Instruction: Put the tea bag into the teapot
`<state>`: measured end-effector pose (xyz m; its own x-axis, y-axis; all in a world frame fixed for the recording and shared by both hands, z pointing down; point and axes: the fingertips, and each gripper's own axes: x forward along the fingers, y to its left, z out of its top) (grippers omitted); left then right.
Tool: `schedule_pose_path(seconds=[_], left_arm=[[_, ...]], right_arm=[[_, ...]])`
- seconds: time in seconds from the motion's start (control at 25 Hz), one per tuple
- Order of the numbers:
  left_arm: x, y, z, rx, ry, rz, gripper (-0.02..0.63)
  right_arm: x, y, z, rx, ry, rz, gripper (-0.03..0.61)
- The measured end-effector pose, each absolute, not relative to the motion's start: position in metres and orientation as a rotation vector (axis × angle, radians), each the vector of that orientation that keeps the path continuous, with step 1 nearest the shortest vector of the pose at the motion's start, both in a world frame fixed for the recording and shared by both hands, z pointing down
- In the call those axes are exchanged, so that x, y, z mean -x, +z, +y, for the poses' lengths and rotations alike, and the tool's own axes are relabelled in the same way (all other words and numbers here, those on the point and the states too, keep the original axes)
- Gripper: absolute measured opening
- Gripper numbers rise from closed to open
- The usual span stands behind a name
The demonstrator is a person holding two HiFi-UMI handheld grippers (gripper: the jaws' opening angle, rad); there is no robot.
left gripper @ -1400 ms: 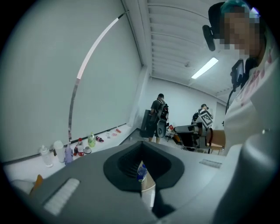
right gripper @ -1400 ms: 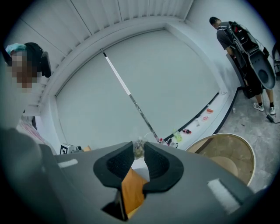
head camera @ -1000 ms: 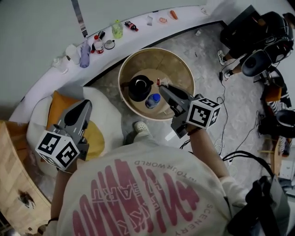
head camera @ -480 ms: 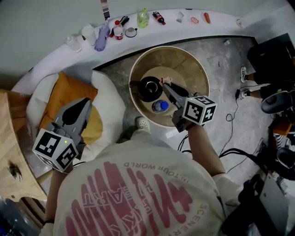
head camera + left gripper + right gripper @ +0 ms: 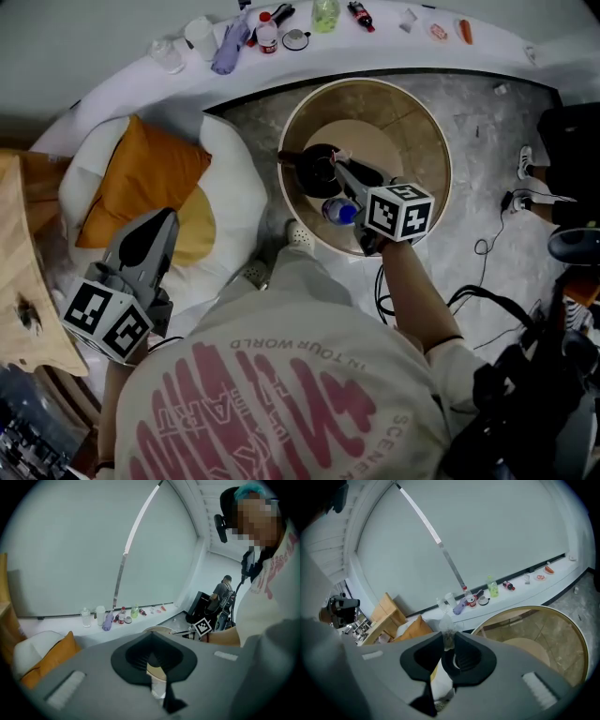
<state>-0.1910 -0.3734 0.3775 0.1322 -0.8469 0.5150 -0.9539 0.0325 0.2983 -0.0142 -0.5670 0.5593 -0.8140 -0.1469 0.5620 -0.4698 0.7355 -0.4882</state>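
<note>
The black teapot [image 5: 317,172] stands on a round wooden table [image 5: 427,122] in the head view. My right gripper [image 5: 341,164] reaches in from the right, its tips at the teapot's right edge. It is shut on a small tea bag [image 5: 338,155]. In the right gripper view the tea bag [image 5: 448,631] is pinched between the jaws of the right gripper [image 5: 449,638], and its top sticks out past the tips. My left gripper [image 5: 165,223] hangs far to the left over a white seat, shut and empty; the left gripper view shows it [image 5: 151,637] holding nothing.
A blue-capped bottle [image 5: 337,212] stands on the table right under the right gripper. An orange cushion [image 5: 141,178] lies on the white seat [image 5: 239,159]. Several bottles and cups line the curved white ledge [image 5: 281,19]. Wooden furniture [image 5: 23,281] is at far left.
My right gripper has carried the tea bag from the table's middle to the teapot's edge. The left gripper stays over the white seat. The head camera has shifted.
</note>
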Motion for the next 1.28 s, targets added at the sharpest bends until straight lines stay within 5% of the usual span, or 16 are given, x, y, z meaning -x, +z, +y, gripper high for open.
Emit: schedule_pose_path(seconds=[1.28], left_arm=[[0.197, 0.395, -0.358, -1.647, 0.17, -1.849, 0.02]], right_arm=[[0.026, 0.643, -0.548, -0.201, 0.498, -2.077, 0.072]])
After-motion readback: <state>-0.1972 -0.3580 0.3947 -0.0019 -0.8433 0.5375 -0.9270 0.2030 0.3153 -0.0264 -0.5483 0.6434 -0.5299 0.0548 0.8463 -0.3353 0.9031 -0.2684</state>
